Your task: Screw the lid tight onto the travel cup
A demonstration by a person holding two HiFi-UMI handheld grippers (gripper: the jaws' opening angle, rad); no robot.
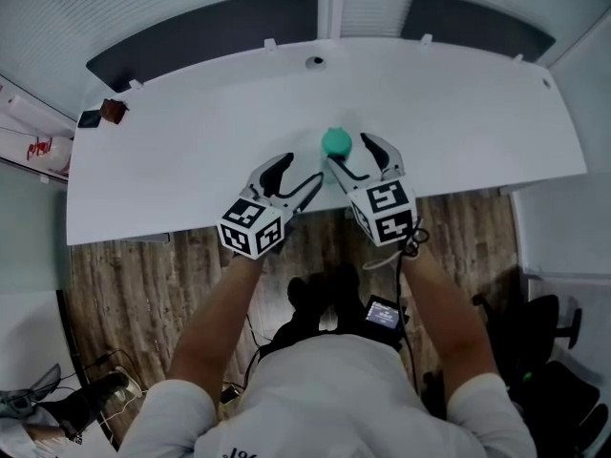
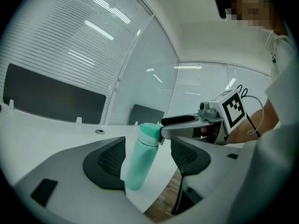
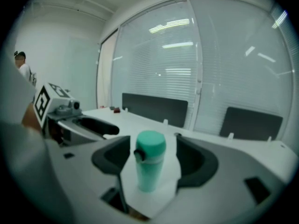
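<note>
A mint-green travel cup (image 1: 336, 142) stands upright near the front edge of the white table (image 1: 191, 141), with its lid (image 3: 151, 143) on top. My right gripper (image 1: 348, 152) is open, with a jaw on either side of the cup (image 3: 148, 171) and a gap at each side. The left gripper (image 1: 305, 181) is open too, just left of the cup and nearer to me. In the left gripper view the cup (image 2: 140, 160) leans between the pads, and a finger (image 2: 180, 121) of the right gripper reaches its lid (image 2: 150, 133).
A small red-brown object (image 1: 115, 111) and a black one (image 1: 89, 118) lie at the table's far left corner. There is a round cable hole (image 1: 314, 62) at the back edge. Dark panels (image 1: 205, 31) line the wall. Wooden floor (image 1: 124, 284) lies below.
</note>
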